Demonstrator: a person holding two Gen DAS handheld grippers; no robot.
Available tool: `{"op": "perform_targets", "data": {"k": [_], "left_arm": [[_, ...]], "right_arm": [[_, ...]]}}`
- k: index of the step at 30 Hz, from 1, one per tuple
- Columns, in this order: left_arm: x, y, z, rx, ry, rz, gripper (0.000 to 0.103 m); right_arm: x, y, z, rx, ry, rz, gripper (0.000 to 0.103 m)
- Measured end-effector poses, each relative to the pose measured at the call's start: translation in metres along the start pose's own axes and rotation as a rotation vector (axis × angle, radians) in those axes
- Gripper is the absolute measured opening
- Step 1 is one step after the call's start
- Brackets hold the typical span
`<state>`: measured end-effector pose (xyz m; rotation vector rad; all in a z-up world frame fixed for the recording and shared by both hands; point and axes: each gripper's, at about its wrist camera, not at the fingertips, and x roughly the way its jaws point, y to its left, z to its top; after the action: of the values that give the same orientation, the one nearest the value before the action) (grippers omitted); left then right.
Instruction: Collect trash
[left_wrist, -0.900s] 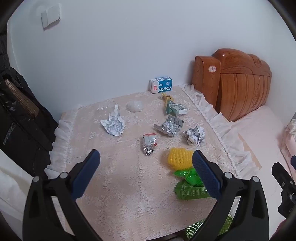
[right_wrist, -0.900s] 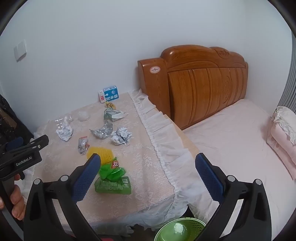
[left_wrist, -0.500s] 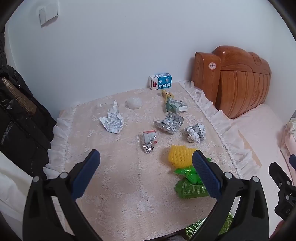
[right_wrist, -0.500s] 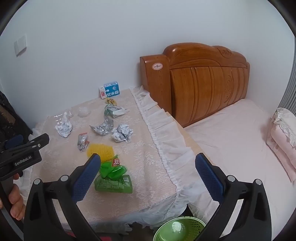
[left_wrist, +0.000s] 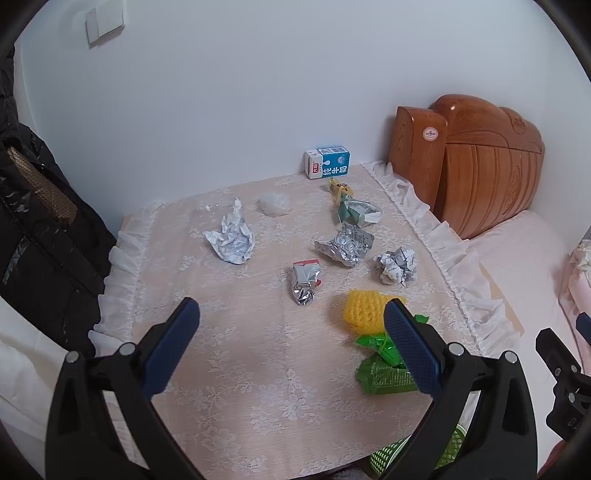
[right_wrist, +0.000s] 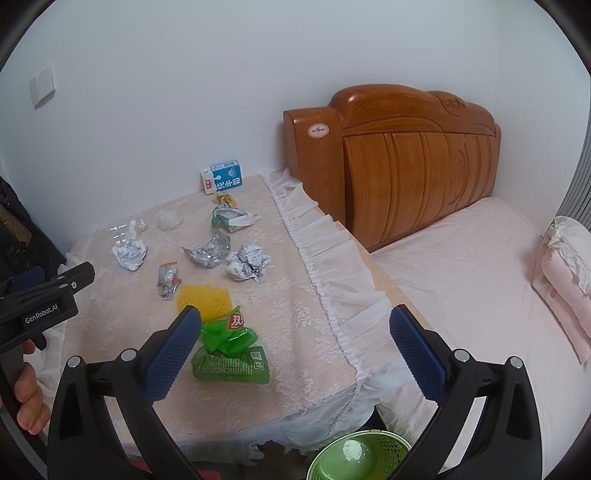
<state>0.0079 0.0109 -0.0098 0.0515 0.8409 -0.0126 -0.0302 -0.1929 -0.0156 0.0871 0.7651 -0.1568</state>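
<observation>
Trash lies scattered on the lace-covered surface (left_wrist: 258, 369), and the yellow foam net (left_wrist: 364, 310) near its front right serves as landmark. Far left of the net lies a crumpled white wrapper (left_wrist: 232, 238), with a clear plastic wad (left_wrist: 274, 204) behind it. Just left of the net sits a crushed foil pouch (left_wrist: 304, 282) with a red edge. Behind the net lie a silver blister pack (left_wrist: 345, 246) and, further back, a green-and-white carton (left_wrist: 356, 212), a small yellow wrapper (left_wrist: 339, 187) and a blue milk box (left_wrist: 327, 167) against the wall. Right of and behind the net rests a ball of printed paper (left_wrist: 396, 266). Touching the net's near edge are green snack bags (right_wrist: 231, 356). Below the surface's front edge stands a green basket (right_wrist: 360, 459).

The left gripper (left_wrist: 291, 341) hovers above the surface, spread wide and holding nothing. The right gripper (right_wrist: 295, 345) is likewise wide apart and empty, over the surface's frilled right edge, its left finger (right_wrist: 171, 356) just beside the snack bags in the view.
</observation>
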Motion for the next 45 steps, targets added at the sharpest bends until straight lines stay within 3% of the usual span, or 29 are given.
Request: {"op": "perform_targets", "data": {"k": [45], "left_arm": [[0.0046,0.0043,-0.003,-0.011,0.016,-0.005,0.095]], "right_arm": [[0.0006,-0.0002,0.0006,0.002,0.024,-0.008,0.101]]}}
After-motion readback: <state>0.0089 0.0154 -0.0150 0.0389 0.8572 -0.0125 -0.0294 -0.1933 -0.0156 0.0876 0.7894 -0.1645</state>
